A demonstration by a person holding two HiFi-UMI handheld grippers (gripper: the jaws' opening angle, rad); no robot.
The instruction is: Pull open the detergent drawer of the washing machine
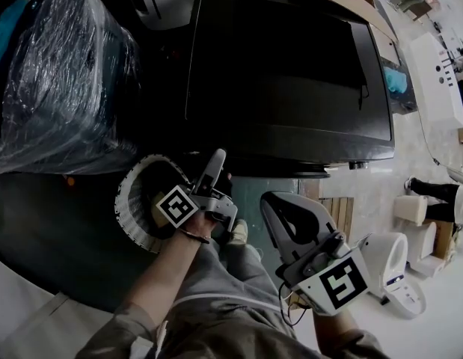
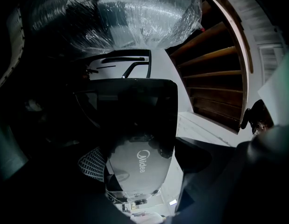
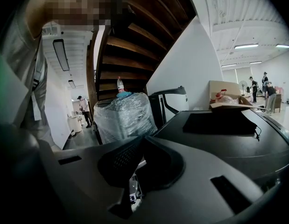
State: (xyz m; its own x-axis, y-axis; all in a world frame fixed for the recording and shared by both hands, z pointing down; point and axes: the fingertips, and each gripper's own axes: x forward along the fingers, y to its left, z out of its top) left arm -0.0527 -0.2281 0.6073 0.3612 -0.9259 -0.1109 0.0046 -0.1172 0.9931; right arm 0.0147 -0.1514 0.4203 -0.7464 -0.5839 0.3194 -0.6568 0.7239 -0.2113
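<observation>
while the left tool (image 1: 215, 163) hangs spread before the washing machine (image 1: 291, 66), line it squarely on the detergent drawer lip before pulling straight; right tool (image 1: 274, 206) pressed together.

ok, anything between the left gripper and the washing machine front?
Nothing visible. The left gripper points at the washing machine front; its silver panel shows clear between the open jaws.
</observation>
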